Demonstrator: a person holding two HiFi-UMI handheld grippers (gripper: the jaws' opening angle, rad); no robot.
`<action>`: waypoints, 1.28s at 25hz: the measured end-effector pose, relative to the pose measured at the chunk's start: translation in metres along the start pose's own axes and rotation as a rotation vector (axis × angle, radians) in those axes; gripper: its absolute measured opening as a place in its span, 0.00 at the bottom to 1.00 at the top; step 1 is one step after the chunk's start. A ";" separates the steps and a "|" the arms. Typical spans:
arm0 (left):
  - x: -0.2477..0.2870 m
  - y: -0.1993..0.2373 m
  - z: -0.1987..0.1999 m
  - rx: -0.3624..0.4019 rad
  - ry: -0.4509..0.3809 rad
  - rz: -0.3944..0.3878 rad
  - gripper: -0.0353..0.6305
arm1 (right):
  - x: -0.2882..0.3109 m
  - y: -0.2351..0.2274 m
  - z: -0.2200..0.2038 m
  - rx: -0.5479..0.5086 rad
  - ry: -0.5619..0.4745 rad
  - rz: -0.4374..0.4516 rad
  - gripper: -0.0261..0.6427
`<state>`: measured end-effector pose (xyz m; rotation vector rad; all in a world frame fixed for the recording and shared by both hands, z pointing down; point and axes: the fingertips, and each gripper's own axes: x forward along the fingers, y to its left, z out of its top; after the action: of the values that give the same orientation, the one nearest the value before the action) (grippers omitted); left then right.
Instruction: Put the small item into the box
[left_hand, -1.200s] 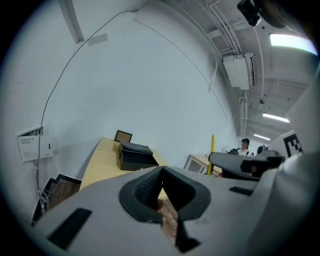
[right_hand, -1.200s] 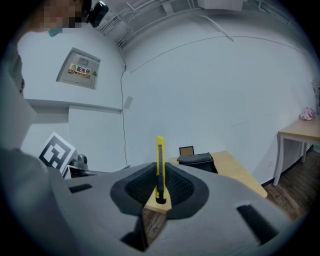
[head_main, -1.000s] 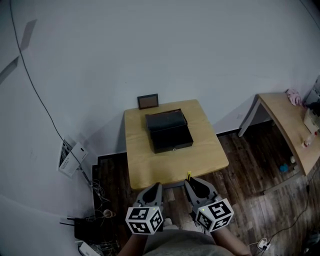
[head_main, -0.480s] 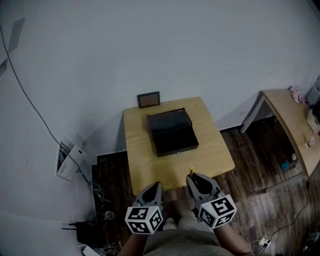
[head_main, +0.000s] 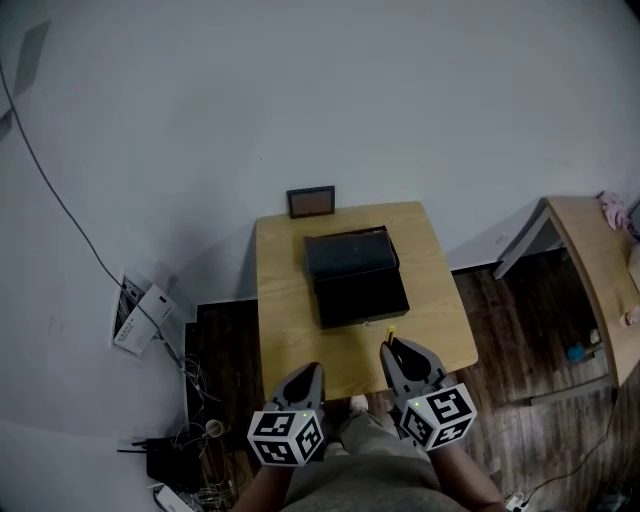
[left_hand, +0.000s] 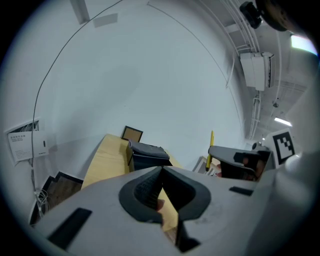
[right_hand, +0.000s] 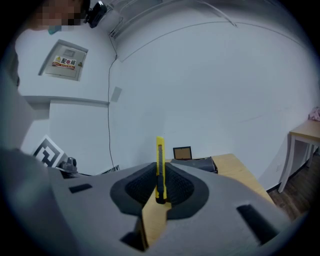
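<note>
A black box (head_main: 358, 275) stands on a small wooden table (head_main: 285, 320) against the wall, its lid raised at the back. Both grippers hover side by side over the table's near edge, apart from the box. My right gripper (head_main: 392, 350) is shut on a yellow utility knife (head_main: 391, 332). In the right gripper view the knife (right_hand: 159, 167) stands upright between the pads, with the box (right_hand: 200, 164) beyond it. My left gripper (head_main: 314, 368) is shut with nothing in it. In the left gripper view its tips (left_hand: 161, 172) meet, with the box (left_hand: 147, 152) ahead.
A small framed picture (head_main: 311, 202) leans on the wall behind the box. A second wooden table (head_main: 590, 260) stands at the right. Cables and a dark device (head_main: 190, 440) lie on the floor at the left, below a white panel (head_main: 140, 310) on the wall.
Both grippers have come forward to the table's near edge, and the table and box now look nearer. The knife stays upright in the right gripper.
</note>
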<state>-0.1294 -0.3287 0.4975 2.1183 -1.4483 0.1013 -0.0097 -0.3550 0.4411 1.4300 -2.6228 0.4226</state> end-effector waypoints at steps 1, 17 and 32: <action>0.006 0.002 0.004 -0.003 -0.001 0.011 0.06 | 0.006 -0.004 0.002 -0.004 0.006 0.010 0.10; 0.086 0.013 0.047 -0.072 -0.040 0.127 0.06 | 0.095 -0.072 0.021 -0.070 0.099 0.143 0.10; 0.134 0.039 0.042 -0.130 -0.014 0.214 0.06 | 0.176 -0.104 -0.028 -0.146 0.289 0.256 0.10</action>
<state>-0.1184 -0.4714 0.5270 1.8606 -1.6410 0.0707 -0.0187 -0.5412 0.5296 0.9161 -2.5422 0.4178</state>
